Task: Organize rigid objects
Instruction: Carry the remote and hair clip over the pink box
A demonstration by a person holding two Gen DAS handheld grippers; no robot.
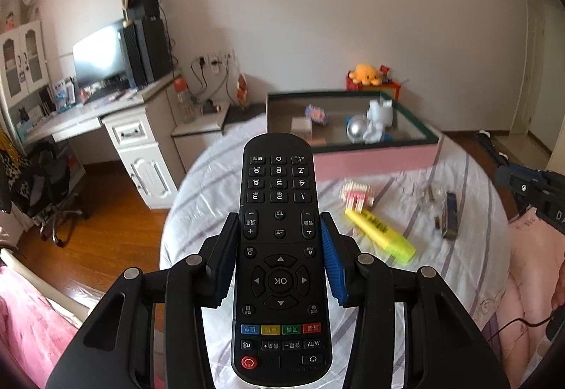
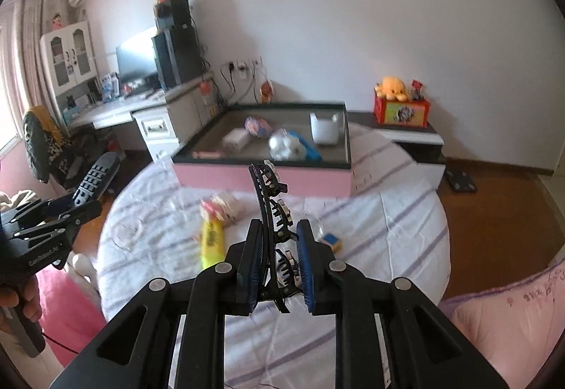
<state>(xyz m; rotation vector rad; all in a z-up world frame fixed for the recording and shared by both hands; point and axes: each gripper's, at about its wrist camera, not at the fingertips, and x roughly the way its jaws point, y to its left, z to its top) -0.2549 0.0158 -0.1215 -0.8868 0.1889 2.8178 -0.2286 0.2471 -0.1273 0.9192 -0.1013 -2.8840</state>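
Observation:
My left gripper is shut on a black TV remote and holds it above the round table; it also shows in the right wrist view. My right gripper is shut on a black hair clip with stones, held above the table. A pink open box at the table's far side holds a silver ball, a white cup and other small items. A yellow highlighter lies on the striped cloth.
A pink-and-white small toy, a blue-and-yellow block and a dark small item lie on the cloth. A white desk with a monitor stands left. A low cabinet with a red box stands behind.

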